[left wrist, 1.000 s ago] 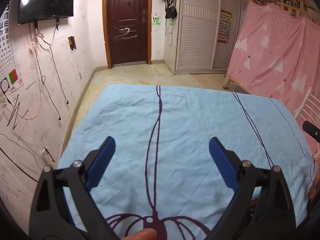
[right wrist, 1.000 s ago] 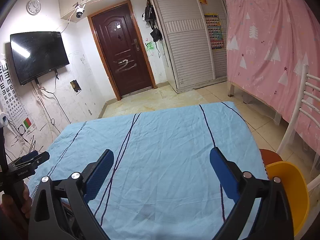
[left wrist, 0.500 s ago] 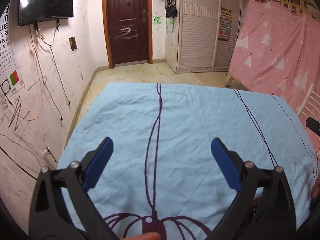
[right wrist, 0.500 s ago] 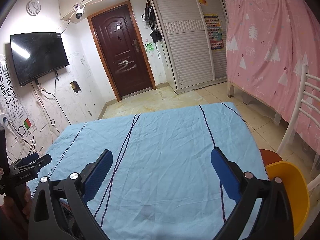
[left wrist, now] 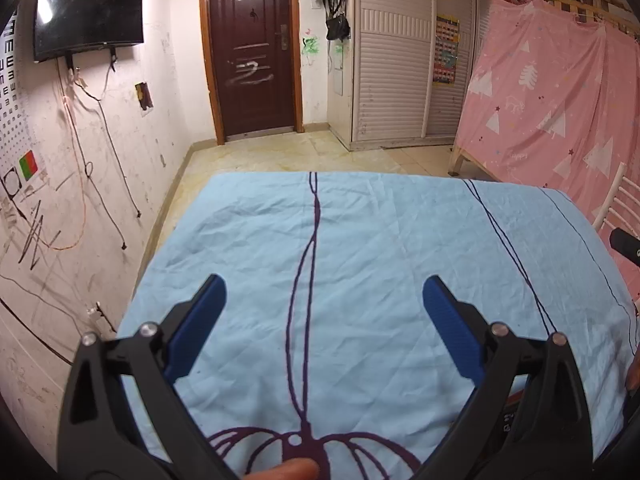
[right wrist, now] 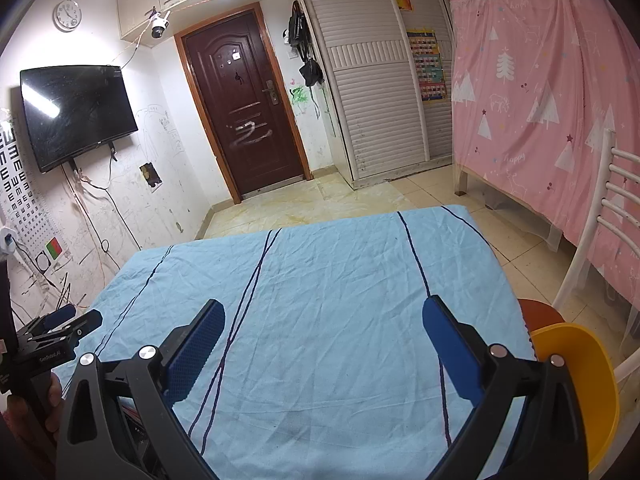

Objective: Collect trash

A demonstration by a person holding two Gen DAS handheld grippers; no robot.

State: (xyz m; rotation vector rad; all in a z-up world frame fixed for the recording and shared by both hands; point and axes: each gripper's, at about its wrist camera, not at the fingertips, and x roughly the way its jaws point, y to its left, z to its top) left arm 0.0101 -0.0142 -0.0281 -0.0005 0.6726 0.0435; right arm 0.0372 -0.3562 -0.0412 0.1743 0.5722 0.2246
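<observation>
Wrinkled matt blue cloth (left wrist: 380, 248); glossy yellow plastic bowl (right wrist: 580, 380); dark wood door (right wrist: 244, 120).

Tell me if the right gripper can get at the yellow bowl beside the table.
Probably yes: the right gripper is open and empty, and the yellow bowl sits just off the table's right edge with nothing between them.

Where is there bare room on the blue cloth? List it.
The whole blue cloth ahead of both open grippers is bare, from the far edge toward the door to the right edge by the yellow bowl. Only crowding: left gripper over the left edge.
</observation>
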